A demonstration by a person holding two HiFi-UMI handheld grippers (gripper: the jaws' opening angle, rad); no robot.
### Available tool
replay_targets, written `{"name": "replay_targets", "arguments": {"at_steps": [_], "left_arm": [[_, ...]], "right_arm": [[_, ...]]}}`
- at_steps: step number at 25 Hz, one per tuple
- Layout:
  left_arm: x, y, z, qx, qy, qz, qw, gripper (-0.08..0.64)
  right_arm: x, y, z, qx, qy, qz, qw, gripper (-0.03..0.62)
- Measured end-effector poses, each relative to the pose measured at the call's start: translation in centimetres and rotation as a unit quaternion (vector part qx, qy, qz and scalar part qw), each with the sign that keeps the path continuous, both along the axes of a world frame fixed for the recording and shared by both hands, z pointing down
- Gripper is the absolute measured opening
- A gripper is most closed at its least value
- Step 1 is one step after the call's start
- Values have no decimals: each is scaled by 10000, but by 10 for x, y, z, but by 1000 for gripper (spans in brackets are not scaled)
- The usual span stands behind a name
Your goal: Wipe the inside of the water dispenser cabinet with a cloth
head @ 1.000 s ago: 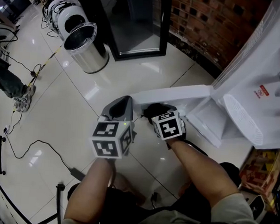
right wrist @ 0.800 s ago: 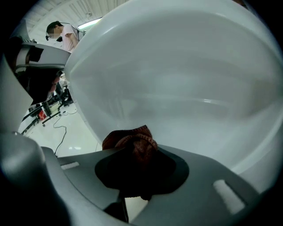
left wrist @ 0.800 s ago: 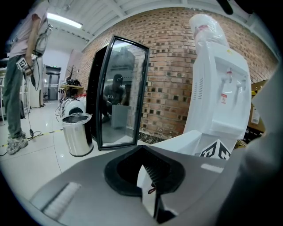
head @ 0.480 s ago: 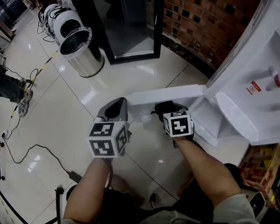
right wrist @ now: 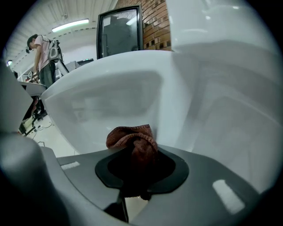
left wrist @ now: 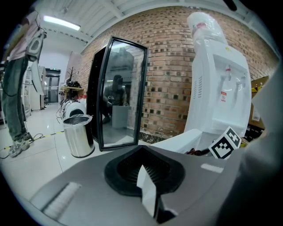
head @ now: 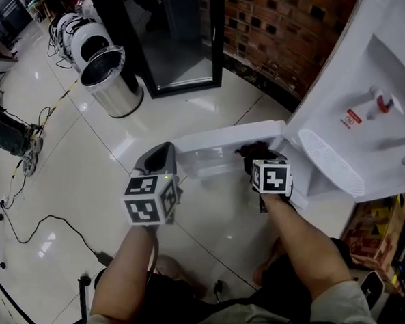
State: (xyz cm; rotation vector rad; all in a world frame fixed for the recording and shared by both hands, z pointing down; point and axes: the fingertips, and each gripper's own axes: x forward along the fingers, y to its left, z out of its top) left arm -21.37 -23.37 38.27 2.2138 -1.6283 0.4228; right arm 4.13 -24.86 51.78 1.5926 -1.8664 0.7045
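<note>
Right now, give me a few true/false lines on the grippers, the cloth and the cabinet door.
1. The right gripper is shut on the brown cloth. True.
2. The left gripper holds a second cloth. False: its jaws are together with nothing between them.
3. The cabinet door is closed. False: it stands swung open, with the right gripper at the opening.
4. In the head view, a steel bin stands well left of the water dispenser. True.

Glossy floor (head: 113, 163) bears a steel bin (head: 113, 82), a cable (head: 101, 257), the water dispenser (head: 371, 86).
</note>
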Motion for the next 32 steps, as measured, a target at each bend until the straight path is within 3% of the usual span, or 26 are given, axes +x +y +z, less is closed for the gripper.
{"name": "replay_targets", "arguments": {"at_steps": [14,20,23,26,32], "left_arm": [[2,4,1,26,-44,-35,10000,0],[2,3,0,31,-12,-6,10000,0],[2,3,0,33,9,3,10000,0],[3,3,0,38,14,11,10000,0],[3,5,-1,26,46,28,10000,0]], "right_arm": [[43,16,-4,-44,234,530,9983,107],[41,18,1,-169,291,436,9985,109],[18,23,2,-326,370,36,9988,109],[-35,29,-6,-245,160,-682,9972,109],[-143,60,-10,-188,-248,-2144,9762,109]]}}
